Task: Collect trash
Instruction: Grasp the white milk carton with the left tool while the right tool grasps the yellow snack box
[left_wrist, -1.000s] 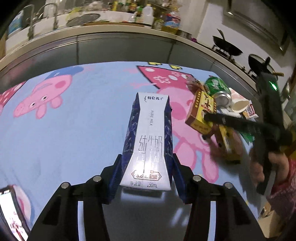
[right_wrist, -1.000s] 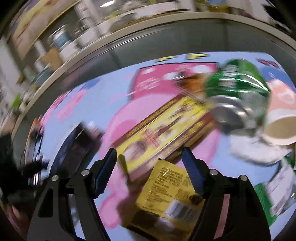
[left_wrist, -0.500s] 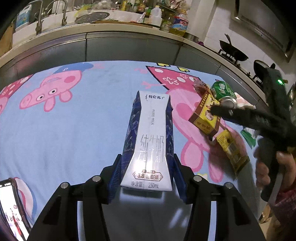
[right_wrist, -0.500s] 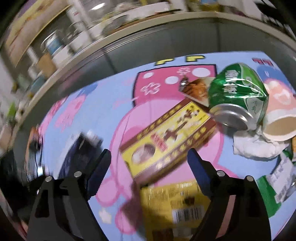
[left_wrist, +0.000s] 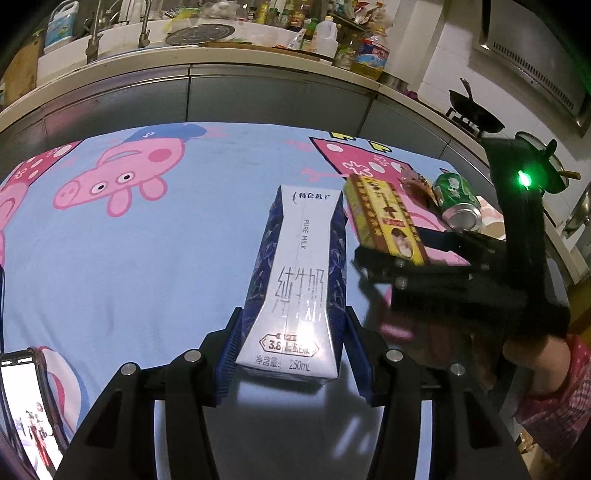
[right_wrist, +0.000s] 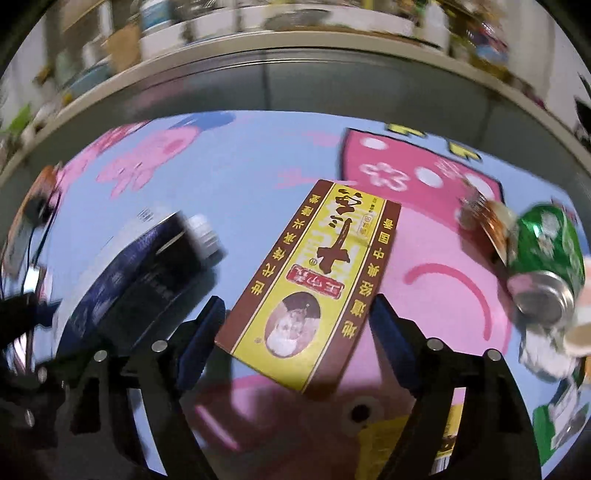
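While our left gripper (left_wrist: 291, 345) clamps the base of the milk carton (left_wrist: 295, 280) at centre frame, our right gripper (right_wrist: 295, 325) has just been closing slightly around the yellow-and-brown box (right_wrist: 310, 284); its fingers (right_wrist: 201, 336) stand apart, and we cannot tell whether they touch it. At right, a green can (right_wrist: 546, 258) lies on the cartoon-print cloth (left_wrist: 147, 258), near crumpled paper (right_wrist: 543, 350) at lower right.
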